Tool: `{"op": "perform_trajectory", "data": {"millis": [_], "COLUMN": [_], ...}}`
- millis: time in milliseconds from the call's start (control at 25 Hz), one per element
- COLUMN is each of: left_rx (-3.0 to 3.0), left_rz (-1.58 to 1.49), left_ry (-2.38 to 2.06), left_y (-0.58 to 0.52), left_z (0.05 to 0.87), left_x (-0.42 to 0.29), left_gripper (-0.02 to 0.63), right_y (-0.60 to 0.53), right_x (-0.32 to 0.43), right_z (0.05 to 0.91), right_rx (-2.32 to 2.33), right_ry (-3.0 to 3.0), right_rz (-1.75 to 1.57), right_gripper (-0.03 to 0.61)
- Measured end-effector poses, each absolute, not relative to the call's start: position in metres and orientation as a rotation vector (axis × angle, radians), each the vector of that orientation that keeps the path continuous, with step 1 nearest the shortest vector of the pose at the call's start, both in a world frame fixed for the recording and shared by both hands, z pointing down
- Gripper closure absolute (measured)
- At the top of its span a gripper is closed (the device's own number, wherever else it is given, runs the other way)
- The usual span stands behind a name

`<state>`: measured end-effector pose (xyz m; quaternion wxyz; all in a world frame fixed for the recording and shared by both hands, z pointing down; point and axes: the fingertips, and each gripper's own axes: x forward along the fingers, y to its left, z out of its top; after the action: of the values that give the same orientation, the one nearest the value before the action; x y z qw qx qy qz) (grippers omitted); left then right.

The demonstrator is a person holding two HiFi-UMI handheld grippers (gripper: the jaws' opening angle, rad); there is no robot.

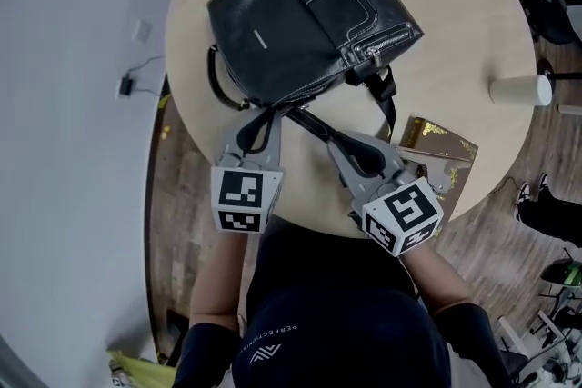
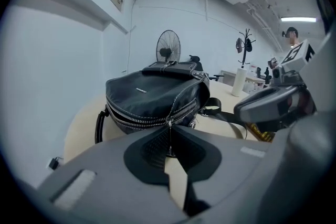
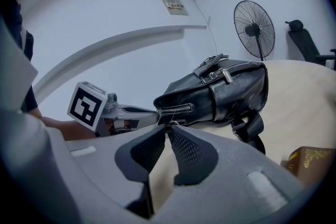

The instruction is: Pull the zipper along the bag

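A black leather bag (image 1: 300, 14) lies on the round wooden table (image 1: 455, 23), its zippered edge toward me. My left gripper (image 1: 265, 112) reaches that near edge. In the left gripper view its jaws (image 2: 169, 136) are shut on the thin metal zipper pull (image 2: 169, 127), which hangs from the silver zipper (image 2: 142, 120). My right gripper (image 1: 293, 114) comes in from the right beside it. In the right gripper view its pads (image 3: 168, 128) pinch the bag's edge (image 3: 169, 122) just below the zipper's end (image 3: 176, 109). The two grippers' tips stand close together.
A white paper cup (image 1: 520, 90) lies at the table's right edge. A gold patterned box (image 1: 436, 145) lies near my right gripper. The bag's strap (image 1: 386, 100) trails toward the box. A standing fan (image 2: 168, 49) and a coat stand (image 2: 245, 44) are beyond the table.
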<state>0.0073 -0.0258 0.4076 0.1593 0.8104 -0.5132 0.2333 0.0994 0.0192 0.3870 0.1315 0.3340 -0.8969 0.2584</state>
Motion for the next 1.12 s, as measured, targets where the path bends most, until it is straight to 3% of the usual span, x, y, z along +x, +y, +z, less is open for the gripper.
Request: {"op": "perform_trajectory", "data": {"millis": [440, 1120], "left_rx": [2.52, 2.65], "left_rz": [0.774, 0.822], "left_ry": [-1.087, -0.879], "left_y": [-0.022, -0.017], "left_z": [0.403, 0.399], "left_x": [0.01, 0.013], "left_gripper": [0.587, 0.586], "right_y": [-0.002, -0.026], "right_x": [0.079, 0.054], "right_z": [0.37, 0.352], "right_rx": [1.237, 1.331], "right_ry": [-2.553, -2.571], "right_rz": [0.735, 0.784], "right_gripper": [0.528, 0.483]}}
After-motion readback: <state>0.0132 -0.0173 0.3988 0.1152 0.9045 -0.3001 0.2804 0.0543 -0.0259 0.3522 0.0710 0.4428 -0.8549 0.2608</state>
